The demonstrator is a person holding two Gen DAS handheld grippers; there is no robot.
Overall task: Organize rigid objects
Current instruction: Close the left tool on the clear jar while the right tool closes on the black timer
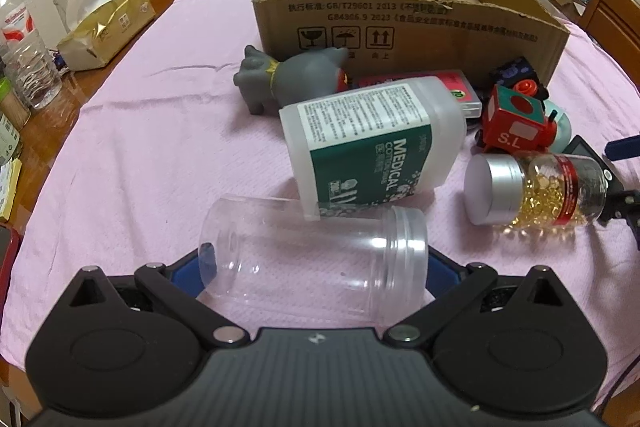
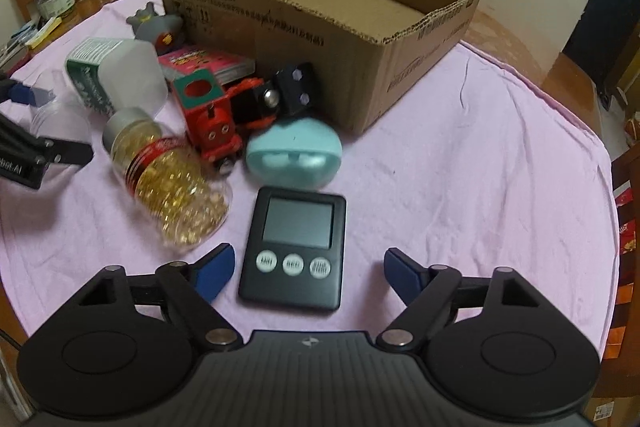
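A cardboard box [image 1: 416, 27] stands open-topped at the far side of a pink tablecloth [image 1: 152, 147], with a jumble of small objects heaped before its near wall. The left gripper [image 1: 314, 269] straddles a clear plastic jar [image 1: 316, 255] lying on its side; its blue fingertips [image 1: 206, 255] sit at either end of the jar, though whether they press it cannot be told. A white cotton-swab bottle [image 1: 368, 151] leans over the jar's far edge, with a grey toy pig [image 1: 288, 75] behind it and a red toy train [image 1: 516, 123] to the right. The right gripper [image 2: 308, 273] hangs with jaws apart on either side of a black digital timer [image 2: 296, 247] lying flat on the cloth, the pads clear of its edges. Just beyond the timer lie a teal case [image 2: 294, 155] and a capsule bottle [image 2: 168, 171] on its side.
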